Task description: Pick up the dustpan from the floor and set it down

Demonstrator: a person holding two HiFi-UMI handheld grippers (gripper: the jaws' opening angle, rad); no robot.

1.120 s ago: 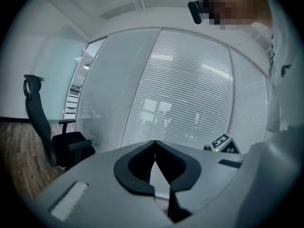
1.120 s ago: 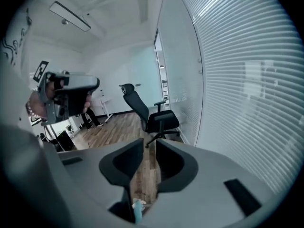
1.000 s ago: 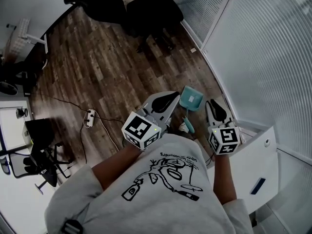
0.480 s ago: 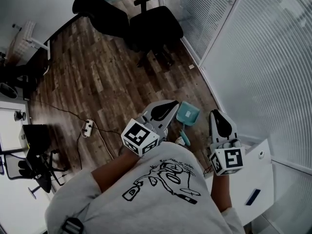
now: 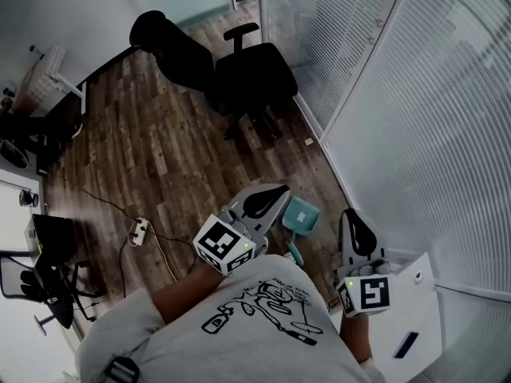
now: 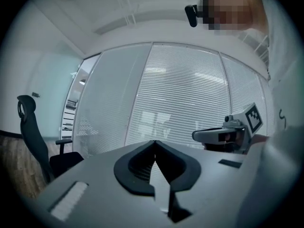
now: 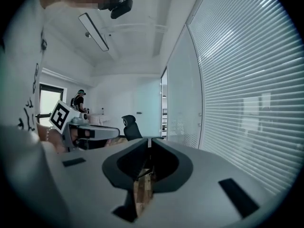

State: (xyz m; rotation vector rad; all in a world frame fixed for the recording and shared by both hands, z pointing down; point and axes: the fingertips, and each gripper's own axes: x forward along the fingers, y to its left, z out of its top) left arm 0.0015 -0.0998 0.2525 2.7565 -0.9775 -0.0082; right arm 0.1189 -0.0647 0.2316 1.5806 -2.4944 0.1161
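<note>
A teal dustpan lies on the wood floor by the glass wall, its handle partly hidden by the person's body. Both grippers are held well above it and apart from it. My left gripper hangs over the dustpan's left side, jaws together and empty; its tips meet in the left gripper view. My right gripper is to the dustpan's right. Its jaws have just been closing, and their tips now meet with nothing between them.
Two black office chairs stand farther off on the floor. A power strip with its cable lies to the left. A glass wall with blinds runs along the right, and a white cabinet stands under my right gripper. A person stands far off.
Both grippers have come up away from the floor, the right one more. The dustpan stays on the floor and looks smaller and lower in the head view.
</note>
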